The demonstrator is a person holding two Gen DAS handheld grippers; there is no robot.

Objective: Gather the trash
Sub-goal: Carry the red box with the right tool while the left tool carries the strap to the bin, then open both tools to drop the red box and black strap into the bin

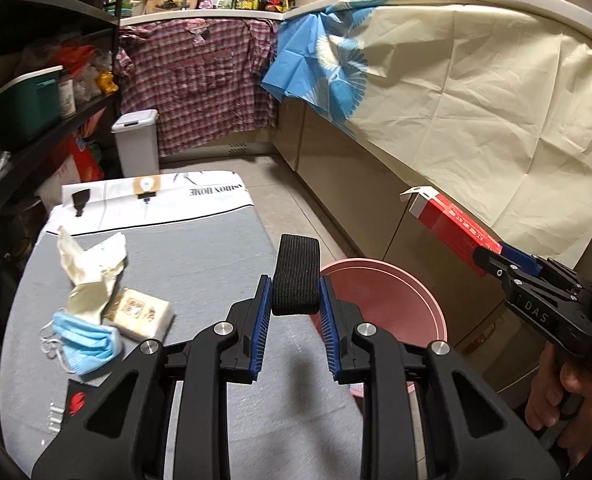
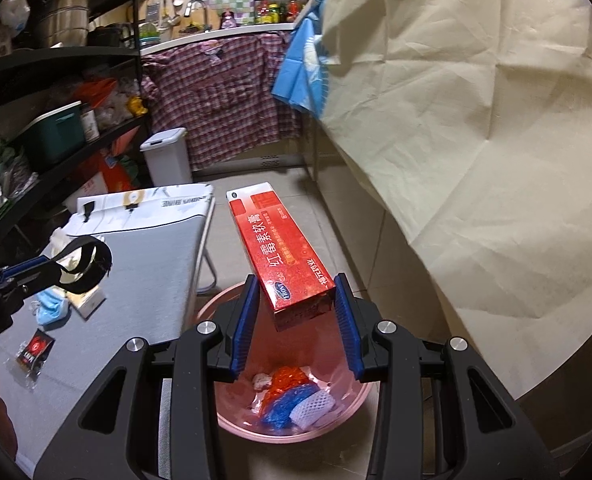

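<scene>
Now the left gripper [image 1: 295,300] clamps a black elastic band [image 1: 296,276] while the right gripper [image 2: 295,312] pinches a red ointment box [image 2: 282,252] above the pink bin [image 2: 232,420].

1. Black elastic band [image 1: 296,280] is a flat woven loop, pinched upright between the left tool's blue pads, right by the bin's rim.
2. Red ointment box [image 2: 284,256] is long, has Chinese print, and is clamped at its near end, tilting up over the pink bin [image 2: 232,300].
3. The bin already holds red and blue netting plus white foam mesh.
4. Blue face mask [image 1: 88,340], crumpled beige glove [image 1: 90,272], small white packet [image 1: 142,312] and black sachet [image 2: 36,350] lie on the grey counter [image 1: 200,264].
</scene>
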